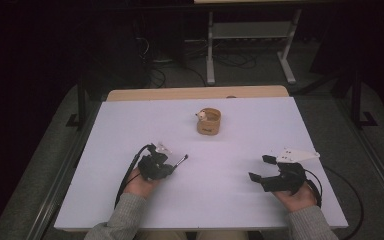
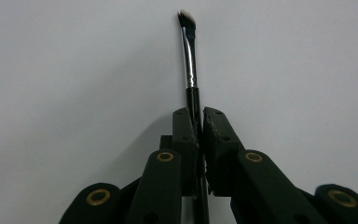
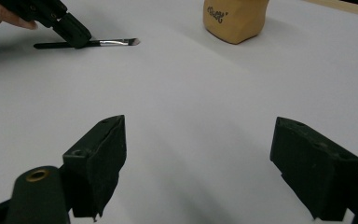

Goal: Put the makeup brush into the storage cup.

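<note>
The slim black-handled makeup brush with silver ferrule lies low over the white table, well short of the tan cup-shaped holder, bristles toward it. The left gripper is clamped on its handle, apparently for lifting. The right gripper, farther from the holder, idles with jaws spread, empty.

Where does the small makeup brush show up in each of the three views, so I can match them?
High view: the brush lies left of centre on the white table, its handle in the left gripper.
Left gripper view: centre, handle clamped between the jaws, bristles pointing to the top.
Right gripper view: upper left, lying on the table, bristle tip pointing right.
Shared landmark: the tan cup, seen in the high and right gripper views.
</note>
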`<action>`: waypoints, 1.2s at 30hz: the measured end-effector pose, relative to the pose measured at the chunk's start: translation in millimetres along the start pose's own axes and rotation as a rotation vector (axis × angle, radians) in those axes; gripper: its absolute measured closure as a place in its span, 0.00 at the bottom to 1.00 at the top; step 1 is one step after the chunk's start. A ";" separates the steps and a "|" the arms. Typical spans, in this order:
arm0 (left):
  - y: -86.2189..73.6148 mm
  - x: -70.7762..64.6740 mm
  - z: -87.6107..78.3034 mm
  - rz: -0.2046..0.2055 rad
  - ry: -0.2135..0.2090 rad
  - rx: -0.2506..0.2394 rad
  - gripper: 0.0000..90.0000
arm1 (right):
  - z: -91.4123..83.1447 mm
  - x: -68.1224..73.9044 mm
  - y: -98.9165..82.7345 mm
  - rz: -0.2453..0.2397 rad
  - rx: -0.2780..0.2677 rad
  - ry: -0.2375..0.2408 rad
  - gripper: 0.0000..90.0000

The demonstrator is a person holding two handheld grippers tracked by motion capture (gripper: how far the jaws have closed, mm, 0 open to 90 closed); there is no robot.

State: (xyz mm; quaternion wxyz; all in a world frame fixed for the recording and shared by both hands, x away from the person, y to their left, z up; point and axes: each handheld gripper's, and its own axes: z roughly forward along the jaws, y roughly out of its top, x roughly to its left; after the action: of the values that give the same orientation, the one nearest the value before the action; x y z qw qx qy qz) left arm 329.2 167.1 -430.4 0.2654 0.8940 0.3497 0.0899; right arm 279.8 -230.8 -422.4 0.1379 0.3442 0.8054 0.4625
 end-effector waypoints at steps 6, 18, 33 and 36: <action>0.4 1.0 0.0 -0.003 -0.009 0.001 0.93 | 1.1 0.6 -0.2 0.002 0.009 0.007 0.20; 4.8 0.0 -6.0 0.009 -0.032 -0.014 0.93 | 4.2 2.2 -0.7 0.005 0.019 0.028 0.20; 11.4 -4.5 -27.6 0.045 -0.098 -0.077 0.93 | 20.8 19.3 9.4 -0.032 0.042 0.105 0.20; 13.3 -5.8 -31.3 0.057 -0.112 -0.084 0.93 | 23.4 20.6 9.9 -0.034 0.055 0.120 0.20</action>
State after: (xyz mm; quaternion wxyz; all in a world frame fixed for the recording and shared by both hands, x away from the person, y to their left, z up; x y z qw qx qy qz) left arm 321.7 168.0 -396.7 0.3192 0.8952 0.3047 0.0619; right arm 281.7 -198.2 -424.5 0.0877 0.3058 0.8303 0.4576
